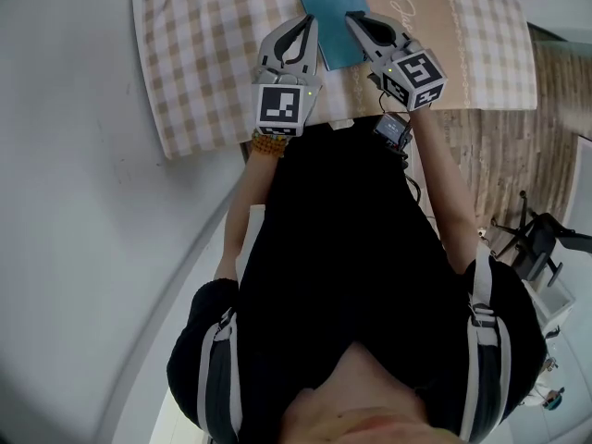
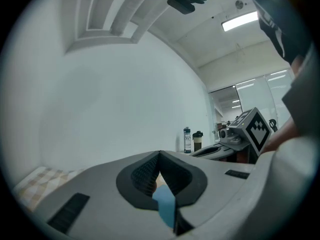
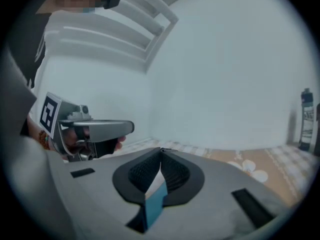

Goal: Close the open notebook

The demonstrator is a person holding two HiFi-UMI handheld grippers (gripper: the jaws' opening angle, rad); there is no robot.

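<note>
A teal notebook [image 1: 335, 21] lies flat on the checked tablecloth [image 1: 203, 54], cover up, and looks closed. My left gripper [image 1: 311, 19] hovers over its left edge and my right gripper [image 1: 351, 15] over its right part. Both point away from me with their tips together and nothing between them. In the left gripper view the jaws [image 2: 160, 154] meet at the tip, and a strip of teal notebook [image 2: 165, 206] shows through the gap below. The right gripper view shows the same: jaws [image 3: 160, 150] shut, a strip of the notebook [image 3: 154, 204] showing beneath them.
The table stands against a pale wall on the left. Two bottles [image 2: 192, 140] stand at the far end of the table, one of them also in the right gripper view [image 3: 306, 119]. A flower print [image 3: 250, 171] marks the cloth. An office chair [image 1: 541, 239] stands on the floor to the right.
</note>
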